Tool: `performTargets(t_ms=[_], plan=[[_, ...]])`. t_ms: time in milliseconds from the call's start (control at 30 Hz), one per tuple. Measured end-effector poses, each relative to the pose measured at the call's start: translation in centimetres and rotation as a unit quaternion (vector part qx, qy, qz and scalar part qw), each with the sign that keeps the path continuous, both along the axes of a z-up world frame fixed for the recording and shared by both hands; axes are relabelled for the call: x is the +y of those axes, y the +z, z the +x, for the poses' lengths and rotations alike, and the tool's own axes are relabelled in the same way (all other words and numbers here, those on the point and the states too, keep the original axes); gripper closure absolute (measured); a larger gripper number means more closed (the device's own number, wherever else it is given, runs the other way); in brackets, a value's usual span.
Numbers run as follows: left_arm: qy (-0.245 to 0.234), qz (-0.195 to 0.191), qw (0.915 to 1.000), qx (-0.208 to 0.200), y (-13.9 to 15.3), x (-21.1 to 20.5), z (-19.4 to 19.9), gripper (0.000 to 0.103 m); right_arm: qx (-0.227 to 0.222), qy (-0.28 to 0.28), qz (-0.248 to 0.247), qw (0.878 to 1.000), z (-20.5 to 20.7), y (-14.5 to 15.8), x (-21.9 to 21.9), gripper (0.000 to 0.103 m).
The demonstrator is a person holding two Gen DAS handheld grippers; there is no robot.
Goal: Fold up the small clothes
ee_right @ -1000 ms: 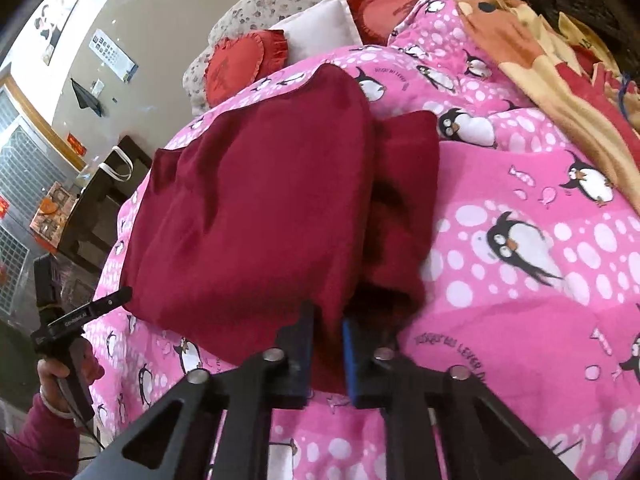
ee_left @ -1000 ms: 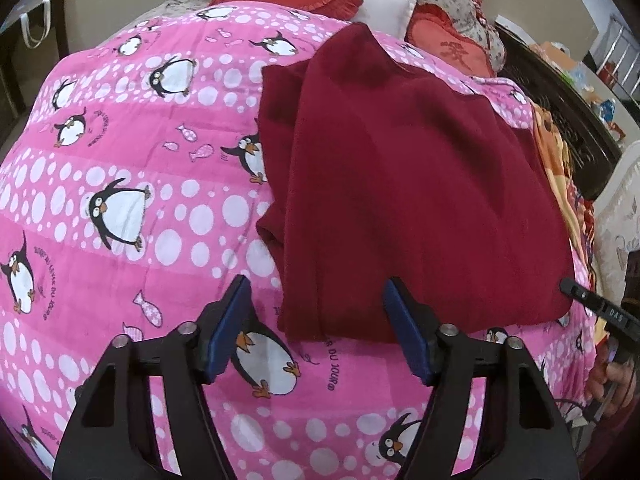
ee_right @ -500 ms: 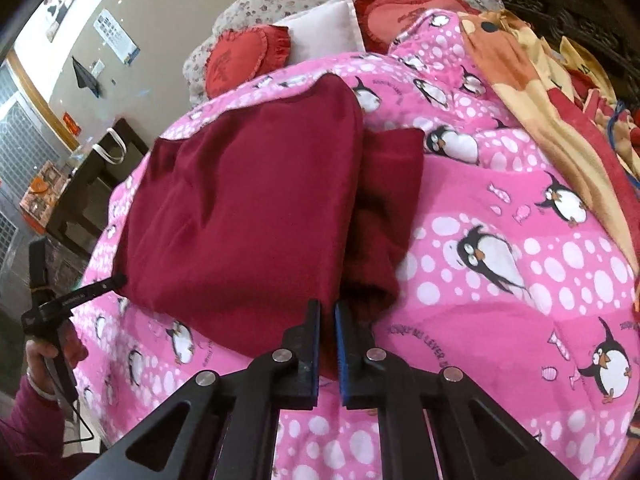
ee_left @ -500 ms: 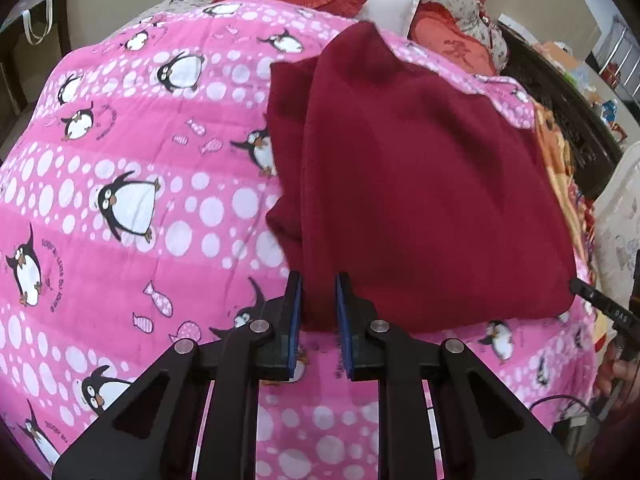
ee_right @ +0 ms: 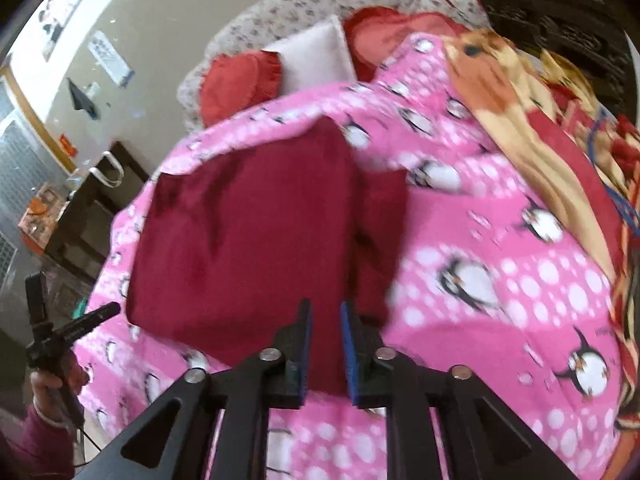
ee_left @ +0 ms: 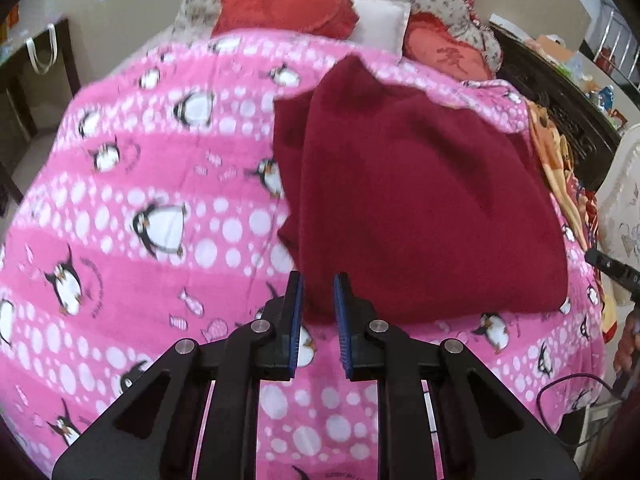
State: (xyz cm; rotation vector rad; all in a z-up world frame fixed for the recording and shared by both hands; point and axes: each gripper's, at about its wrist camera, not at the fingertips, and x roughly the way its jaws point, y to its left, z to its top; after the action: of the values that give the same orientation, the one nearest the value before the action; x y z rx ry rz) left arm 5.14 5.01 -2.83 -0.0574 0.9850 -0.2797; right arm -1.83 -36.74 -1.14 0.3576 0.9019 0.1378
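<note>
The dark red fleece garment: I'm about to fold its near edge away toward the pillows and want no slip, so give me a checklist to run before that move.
1. Left gripper on the near hem of the dark red fleece garment: ok, cloth between its pads.
2. Right gripper on the hem: cannot tell. Cloth sits between its pads, but the jaws have just been opening.
3. Both grips on the same edge: ok.
4. Garment's far part flat on the pink penguin-print blanket: ok.
5. Side flap tucked in: not ok, a strip sticks out beside the main panel.
6. Landing area before the red pillows: ok, nothing lying there.
</note>
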Motion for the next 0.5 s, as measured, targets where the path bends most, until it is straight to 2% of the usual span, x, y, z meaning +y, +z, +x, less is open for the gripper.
performTargets(t_ms=[67,100,167,267,300,400,500], plan=[[-0.002,-0.011,0.9999,-0.007,0.7,-0.5,0.5,0.084,-0.009,0.013,-0.007,1.000,1.2,0.6,1.2,0.062],[-0.003,-0.013,0.9999,-0.009,0.9,-0.6,0.8,0.076,-0.013,0.019,-0.007,1.000,1.7,0.7,1.8,0.062],[-0.004,-0.011,0.9999,-0.011,1.2,-1.3,1.6,0.071,-0.018,0.039,-0.004,0.999,3.2,1.0,3.5,0.062],[-0.011,-0.020,0.9997,-0.009,1.4,-3.0,3.7,0.069,-0.018,0.057,-0.016,0.998,6.0,1.0,5.7,0.062],[-0.012,-0.019,0.9997,-0.009,1.4,-3.3,4.2,0.066,-0.019,0.064,-0.011,0.998,7.1,1.0,6.5,0.062],[-0.009,-0.019,0.9996,-0.016,1.4,-4.7,7.0,0.065,-0.020,0.083,0.002,0.996,9.9,1.0,8.4,0.062],[0.003,-0.018,0.9997,-0.017,1.1,-5.2,9.6,0.065,-0.026,0.110,-0.018,0.993,12.3,0.8,11.1,0.062]])
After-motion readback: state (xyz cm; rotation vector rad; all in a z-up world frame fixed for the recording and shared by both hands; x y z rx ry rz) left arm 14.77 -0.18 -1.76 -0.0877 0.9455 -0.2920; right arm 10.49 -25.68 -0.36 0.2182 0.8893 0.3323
